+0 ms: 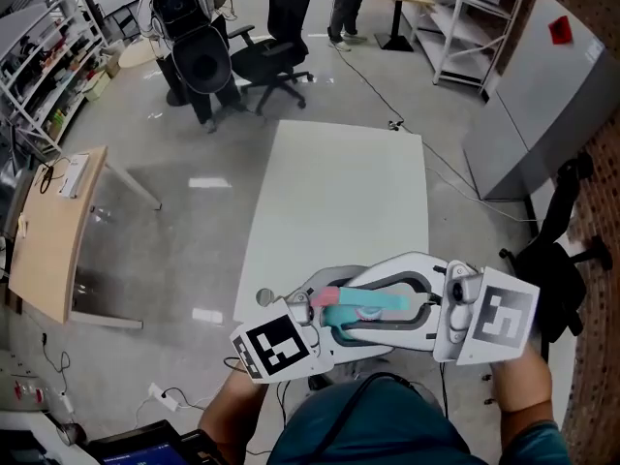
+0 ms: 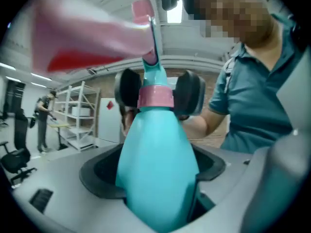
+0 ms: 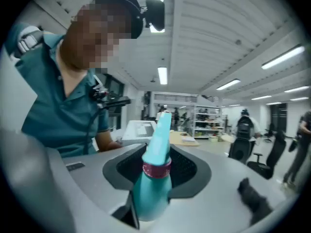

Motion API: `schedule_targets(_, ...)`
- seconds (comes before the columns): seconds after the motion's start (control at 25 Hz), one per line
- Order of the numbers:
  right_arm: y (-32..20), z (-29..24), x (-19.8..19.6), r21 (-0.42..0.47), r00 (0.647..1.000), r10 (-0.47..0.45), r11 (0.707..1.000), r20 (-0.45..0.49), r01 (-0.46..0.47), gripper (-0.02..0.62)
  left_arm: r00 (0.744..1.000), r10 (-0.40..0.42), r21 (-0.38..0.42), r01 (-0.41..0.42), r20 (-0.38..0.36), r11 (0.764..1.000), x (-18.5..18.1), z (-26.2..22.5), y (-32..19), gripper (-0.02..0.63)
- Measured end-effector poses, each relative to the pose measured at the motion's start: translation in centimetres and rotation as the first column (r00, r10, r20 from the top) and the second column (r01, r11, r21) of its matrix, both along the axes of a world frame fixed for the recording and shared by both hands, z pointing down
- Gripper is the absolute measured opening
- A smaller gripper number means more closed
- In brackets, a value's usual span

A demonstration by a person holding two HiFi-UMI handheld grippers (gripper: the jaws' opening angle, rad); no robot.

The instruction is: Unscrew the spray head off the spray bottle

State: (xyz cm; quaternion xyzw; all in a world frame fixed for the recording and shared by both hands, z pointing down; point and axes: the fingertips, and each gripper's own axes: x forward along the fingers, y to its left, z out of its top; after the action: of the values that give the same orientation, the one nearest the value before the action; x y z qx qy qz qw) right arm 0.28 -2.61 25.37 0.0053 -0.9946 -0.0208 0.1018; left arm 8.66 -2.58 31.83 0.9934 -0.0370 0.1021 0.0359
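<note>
I see the teal spray bottle (image 1: 383, 303) held sideways in the air at six o'clock in the head view, above the near end of a white table (image 1: 339, 192). Its pink spray head (image 1: 325, 298) points toward nine o'clock and is still on the bottle. My left gripper (image 2: 158, 198) pinches the bottle's fat body, with a finger pressed against each side. My right gripper (image 3: 148, 205) has its fingers closed on the teal plastic close to the pink collar (image 3: 156, 170).
</note>
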Motion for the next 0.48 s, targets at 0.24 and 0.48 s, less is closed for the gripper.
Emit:
schedule_targets(0.24, 5.8, 0.5, 1.9, -0.018, 0.819, -0.552, 0.831, -0.154, 0.557, 0.143, 0.895, 0.438, -0.176, -0.447, -0.085, 0.877, 0.7, -0.5, 6.8, 0.403)
schedule_targets(0.48, 3.9, -1.3, 1.4, -0.081, 0.852, -0.523, 0.849, 0.016, 0.522, 0.144, 0.919, 0.327, -0.241, -0.376, -0.222, 0.895, 1.0, -2.1, 5.2, 0.403)
